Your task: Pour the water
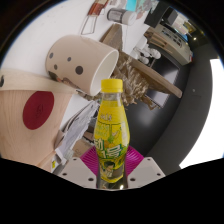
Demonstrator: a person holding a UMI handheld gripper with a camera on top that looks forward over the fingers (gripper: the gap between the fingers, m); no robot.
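The tongs [112,168] are clenched on a yellow bottle [111,135], both pink pads [90,160] pressed to its lower body. The bottle stands upright between them, yellow cap [112,86] on top at twelve o'clock. From the bottle, a pale cup [75,62] with dark dots lies tipped at about eleven o'clock, its mouth facing the bottle. At nine o'clock sits a tan box [30,110] with a red disc. Beyond, at one to two o'clock, cluttered things crowd a worktop [170,85]; I cannot tell what they are.

The cap looks closed, so pouring seems not yet begun. To do it well, I judge the grip should stay low and firm, and the tilt should be slow, neck aimed into the cup's mouth.
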